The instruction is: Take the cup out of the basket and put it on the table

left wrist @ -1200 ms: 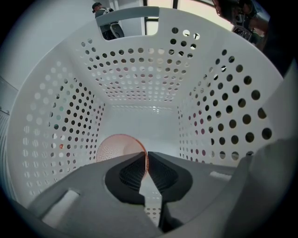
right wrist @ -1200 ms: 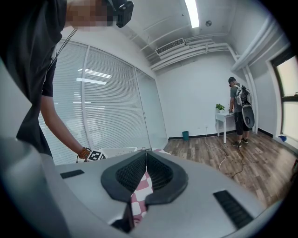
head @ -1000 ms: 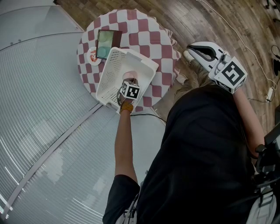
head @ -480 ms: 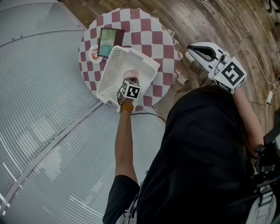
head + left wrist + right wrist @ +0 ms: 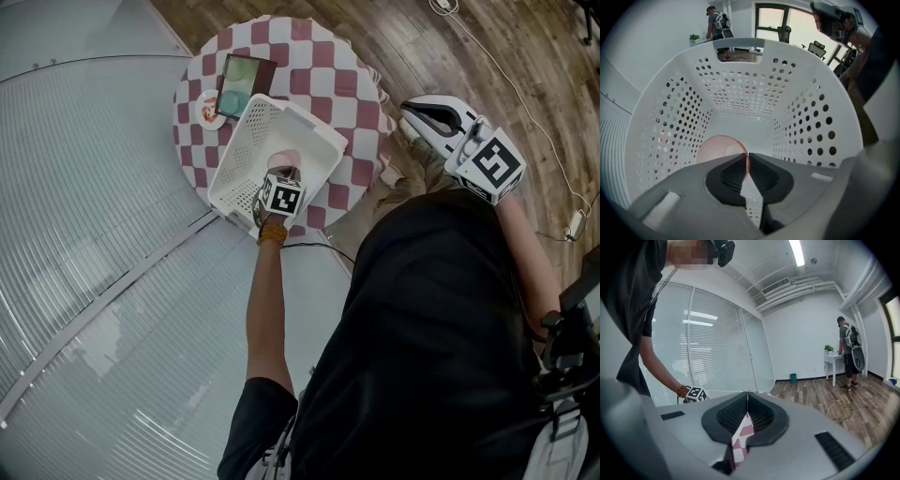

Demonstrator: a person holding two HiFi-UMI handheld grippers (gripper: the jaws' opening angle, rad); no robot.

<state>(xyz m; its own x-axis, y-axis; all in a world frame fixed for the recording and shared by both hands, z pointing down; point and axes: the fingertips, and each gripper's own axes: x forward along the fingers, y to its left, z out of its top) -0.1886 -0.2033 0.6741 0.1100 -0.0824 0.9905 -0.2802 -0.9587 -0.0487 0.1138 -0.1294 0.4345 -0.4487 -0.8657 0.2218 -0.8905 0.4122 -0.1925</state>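
**Left gripper clamped on cup rim, cup inside basket**

- Left gripper (image 5: 746, 161): points straight down into the white basket (image 5: 740, 89). Jaws are almost together, with only a thin slit between them. The pink cup (image 5: 717, 150) has its rim running through that slit, and the dark ribbed pads (image 5: 733, 174) sit on either side of the cup wall. That reads as a pinch on the rim, one pad inside the cup and one outside.
- Cup: upright, mouth facing up at the camera, on the basket's floor side. Left gripper view puts it close to the perforated left wall. Can't tell whether its base touches the basket floor or is just clear of it. It is not on the table.
- Basket: sits on the round table (image 5: 328, 66) with the red-and-white checked cloth, towards the person's edge of it. In the head view the left arm reaches across to it and the marker cube is right over the cup.
- Right gripper (image 5: 747, 404): jaws fully together, pads meet edge to edge, and nothing is between them. Checked cloth shows through the gap below the pads. It is held roughly level, off to the right of the table and over the wooden floor (image 5: 525, 56), well apart from the basket.
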